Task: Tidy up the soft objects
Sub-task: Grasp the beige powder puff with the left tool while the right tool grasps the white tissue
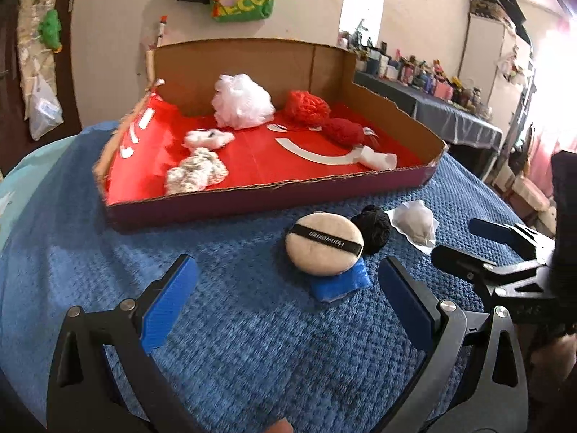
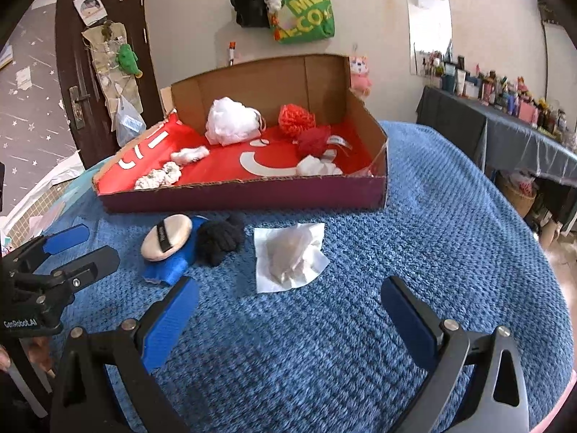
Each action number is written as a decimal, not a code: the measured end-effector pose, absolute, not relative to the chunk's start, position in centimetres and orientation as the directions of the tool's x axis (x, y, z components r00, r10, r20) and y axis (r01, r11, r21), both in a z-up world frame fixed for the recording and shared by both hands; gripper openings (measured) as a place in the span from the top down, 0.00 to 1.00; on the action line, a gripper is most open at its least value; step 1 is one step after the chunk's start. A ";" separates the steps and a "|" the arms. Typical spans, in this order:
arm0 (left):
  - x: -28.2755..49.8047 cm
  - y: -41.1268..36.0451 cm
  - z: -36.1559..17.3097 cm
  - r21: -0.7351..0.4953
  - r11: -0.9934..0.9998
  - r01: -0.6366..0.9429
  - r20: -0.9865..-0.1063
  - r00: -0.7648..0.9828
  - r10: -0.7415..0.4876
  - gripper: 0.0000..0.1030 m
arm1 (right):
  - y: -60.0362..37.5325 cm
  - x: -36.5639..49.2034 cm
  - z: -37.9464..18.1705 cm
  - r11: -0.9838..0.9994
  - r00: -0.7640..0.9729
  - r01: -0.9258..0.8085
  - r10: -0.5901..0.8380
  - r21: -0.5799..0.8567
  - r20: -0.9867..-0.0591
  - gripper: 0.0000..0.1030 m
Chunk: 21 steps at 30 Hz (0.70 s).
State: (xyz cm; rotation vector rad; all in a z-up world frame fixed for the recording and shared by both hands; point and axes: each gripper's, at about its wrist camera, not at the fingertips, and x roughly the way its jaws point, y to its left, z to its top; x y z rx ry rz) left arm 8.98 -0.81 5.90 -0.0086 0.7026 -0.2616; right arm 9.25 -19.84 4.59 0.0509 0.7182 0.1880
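A shallow cardboard box [image 1: 252, 198] [image 2: 245, 196] with a red floor sits on the blue bedspread. It holds a white mesh puff [image 1: 241, 101], red puffs [image 1: 308, 106], and several white soft pieces [image 1: 196, 169]. In front of it lie a beige powder puff [image 1: 324, 243] [image 2: 166, 237] on a blue cloth [image 1: 342, 281], a black fuzzy ball [image 1: 373, 227] [image 2: 220, 240] and a white packet [image 1: 414, 225] [image 2: 288, 256]. My left gripper [image 1: 288, 299] is open, just before the powder puff. My right gripper [image 2: 288, 310] is open, just before the white packet; it also shows at the right of the left wrist view [image 1: 465, 240].
The blue bedspread [image 2: 432, 234] covers the surface around the box. A dark-clothed table [image 2: 505, 133] crowded with bottles stands at the right. A door [image 2: 83, 83] and hanging bags [image 2: 303, 11] are on the wall behind.
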 end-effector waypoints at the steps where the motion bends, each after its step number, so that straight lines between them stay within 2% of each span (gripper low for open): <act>1: 9.3 -1.1 5.8 -0.088 0.966 0.244 -0.644 0.725 -0.242 0.01 | -20.1 9.7 4.5 0.981 0.726 -0.154 0.196 0.122 -0.659 0.00; 9: 11.3 -2.1 5.4 -0.088 0.951 0.298 -0.690 0.670 -0.274 0.01 | -21.6 12.4 3.5 0.967 0.634 -0.165 0.255 0.194 -0.730 0.00; 19: 13.4 -2.9 4.8 -0.075 0.938 0.338 -0.732 0.621 -0.282 0.02 | -20.6 14.7 3.3 0.969 0.585 -0.210 0.230 0.129 -0.778 0.00; 21: 13.6 -2.8 4.7 -0.082 0.938 0.338 -0.736 0.614 -0.285 0.08 | -20.5 15.1 3.4 0.969 0.582 -0.217 0.226 0.119 -0.781 0.03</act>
